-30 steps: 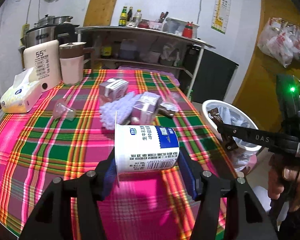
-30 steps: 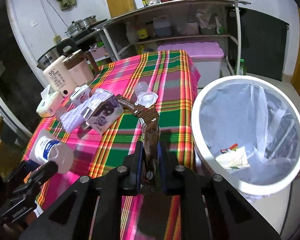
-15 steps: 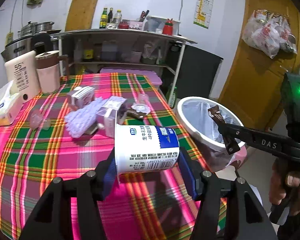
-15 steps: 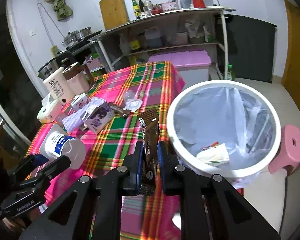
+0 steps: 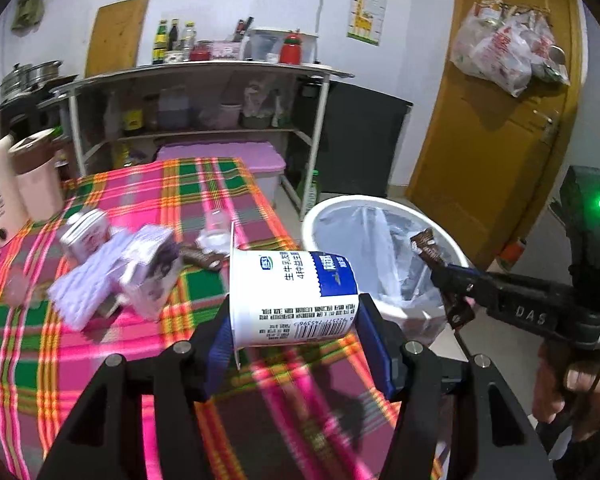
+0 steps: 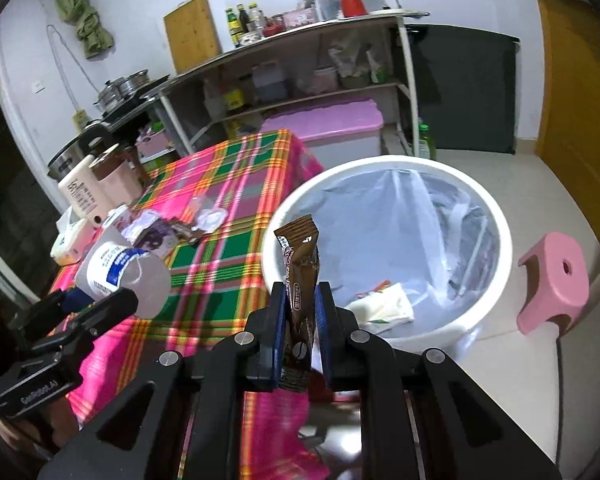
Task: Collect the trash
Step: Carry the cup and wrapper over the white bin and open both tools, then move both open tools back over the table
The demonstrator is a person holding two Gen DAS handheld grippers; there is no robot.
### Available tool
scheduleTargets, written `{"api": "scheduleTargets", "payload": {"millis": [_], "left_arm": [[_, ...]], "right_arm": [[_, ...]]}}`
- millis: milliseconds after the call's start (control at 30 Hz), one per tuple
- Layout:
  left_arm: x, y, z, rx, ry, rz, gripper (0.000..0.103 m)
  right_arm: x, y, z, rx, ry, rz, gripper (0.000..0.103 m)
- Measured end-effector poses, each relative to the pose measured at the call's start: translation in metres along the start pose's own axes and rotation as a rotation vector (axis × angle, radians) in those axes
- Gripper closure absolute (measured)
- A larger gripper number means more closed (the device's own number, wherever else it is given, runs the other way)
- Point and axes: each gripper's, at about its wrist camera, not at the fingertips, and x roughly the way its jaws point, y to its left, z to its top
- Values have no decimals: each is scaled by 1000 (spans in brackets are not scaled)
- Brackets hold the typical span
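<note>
One white plastic yogurt cup with blue label (image 5: 292, 300) lies sideways between the blue pads of the left gripper (image 5: 296, 326), clamped, held above the near edge of the pink-and-green plaid tablecloth (image 5: 100, 360). One brown foil snack wrapper (image 6: 300, 280) stands upright, pinched in the right gripper (image 6: 300, 332), jaws nearly together on it, over the near rim of the one round white trash bin with clear liner (image 6: 496, 216), right of the table. Inside the bin: one crumpled white wrapper (image 6: 384, 306). Left on the cloth: two purple-white milk cartons (image 5: 152, 268), one lavender textured pack (image 5: 86, 292), one brown wrapper (image 5: 204, 256), one clear plastic cup (image 5: 216, 226). One pink plastic stool (image 6: 552, 284) sits right of the bin.
</note>
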Motion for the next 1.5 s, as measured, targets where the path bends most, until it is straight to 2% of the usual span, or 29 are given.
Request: {"api": "scheduleTargets", "payload": {"millis": [400,833,900,967,1033,1067,1500], "left_arm": [[39,-41,31,76,18,-113,43],[79,-60,39,113,69,-167,43],[80,-60,39,114,71,-170,43],[80,-61,39,112,73,-176,43],[79,-61,41,110,71,-175,43],[79,-60,41,108,69,-175,43],[49,-42,29,27,42,-157,43]], "right_arm": [[10,-50,7,57,10,-77,88],[21,-72,14,73,29,-91,86],[23,-72,15,73,35,-91,84],[25,-73,14,79,37,-88,78],[24,-74,14,83,36,-80,67],[24,-75,13,85,34,-78,65],[0,-57,6,61,-1,-60,65]]}}
